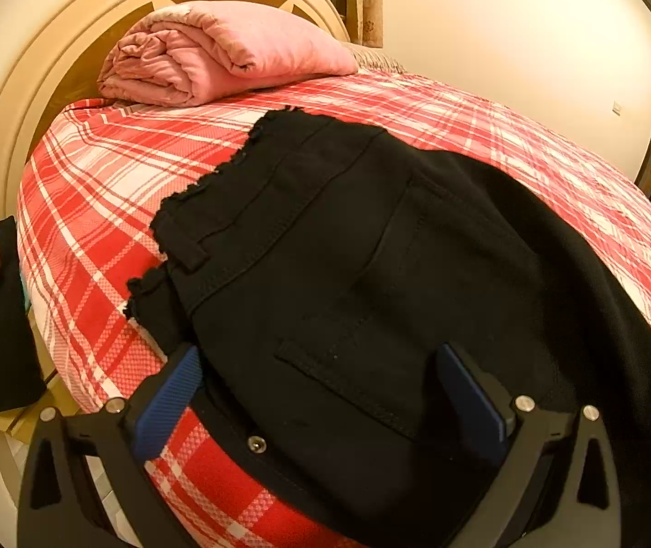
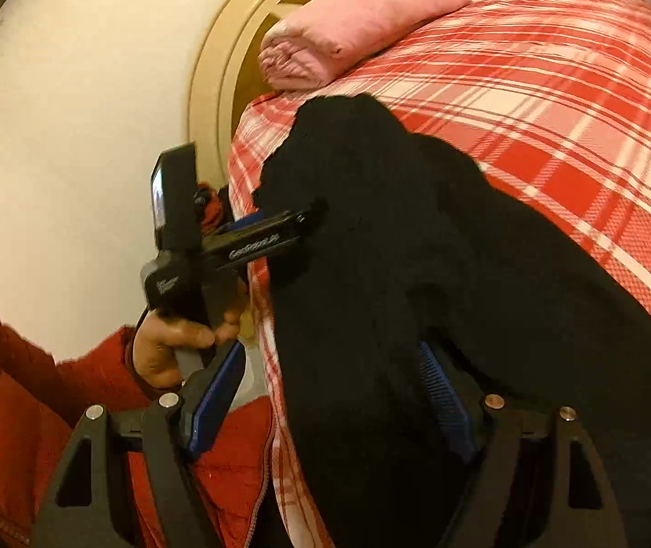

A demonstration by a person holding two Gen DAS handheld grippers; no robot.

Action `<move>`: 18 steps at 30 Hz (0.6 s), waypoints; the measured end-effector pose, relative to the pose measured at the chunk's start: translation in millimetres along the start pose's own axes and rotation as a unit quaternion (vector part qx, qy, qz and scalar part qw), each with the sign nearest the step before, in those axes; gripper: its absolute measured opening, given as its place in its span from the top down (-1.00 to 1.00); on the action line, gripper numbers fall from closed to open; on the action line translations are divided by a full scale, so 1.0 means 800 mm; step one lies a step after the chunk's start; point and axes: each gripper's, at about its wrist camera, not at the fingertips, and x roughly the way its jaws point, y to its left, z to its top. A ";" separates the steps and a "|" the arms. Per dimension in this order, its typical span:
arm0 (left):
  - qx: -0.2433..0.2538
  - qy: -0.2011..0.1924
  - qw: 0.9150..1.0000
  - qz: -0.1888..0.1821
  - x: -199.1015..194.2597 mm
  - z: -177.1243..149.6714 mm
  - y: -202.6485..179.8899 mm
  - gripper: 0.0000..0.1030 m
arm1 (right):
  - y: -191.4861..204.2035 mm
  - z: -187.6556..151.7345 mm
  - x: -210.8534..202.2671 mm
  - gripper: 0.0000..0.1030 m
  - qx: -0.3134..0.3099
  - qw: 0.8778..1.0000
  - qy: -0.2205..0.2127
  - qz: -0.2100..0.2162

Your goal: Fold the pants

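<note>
black pants on the bed, both grippers at the near edge

we see the black pants [image 1: 371,251] lying on the red plaid bedspread [image 1: 97,228], back pocket up, frayed waist toward the folded pink quilt [image 1: 215,50]. part of them hangs over the near side of the bed.

our left gripper [image 1: 320,392] has its blue fingers [image 1: 170,397] spread wide, one on each side of the pocket. it holds nothing. we think it sits there to pinch the cloth for a fold.

our right gripper [image 2: 325,397] is wide open too, with dark cloth between its fingers, not squeezed. the left hand [image 2: 165,347] holds its tool beside the bed.
</note>
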 end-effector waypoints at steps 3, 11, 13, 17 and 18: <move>0.000 0.001 1.000 0.000 0.000 0.000 -0.001 -1.00 | -0.027 0.014 -0.006 -0.53 0.073 0.997 -0.027 0.020; 0.000 0.001 1.000 0.001 0.000 0.000 0.000 -1.00 | -0.011 0.044 0.036 -0.53 0.069 0.996 -0.026 0.040; 0.000 0.000 1.000 0.002 0.000 0.000 0.000 -1.00 | -0.025 0.057 0.048 -0.53 0.101 0.992 -0.048 0.050; -0.001 0.003 1.000 0.001 0.001 0.002 0.001 -1.00 | -0.028 0.087 0.024 -0.53 0.069 0.992 -0.108 -0.012; -0.001 0.003 1.000 0.001 0.001 0.002 0.001 -1.00 | -0.040 0.098 0.011 -0.53 0.071 0.989 -0.127 -0.025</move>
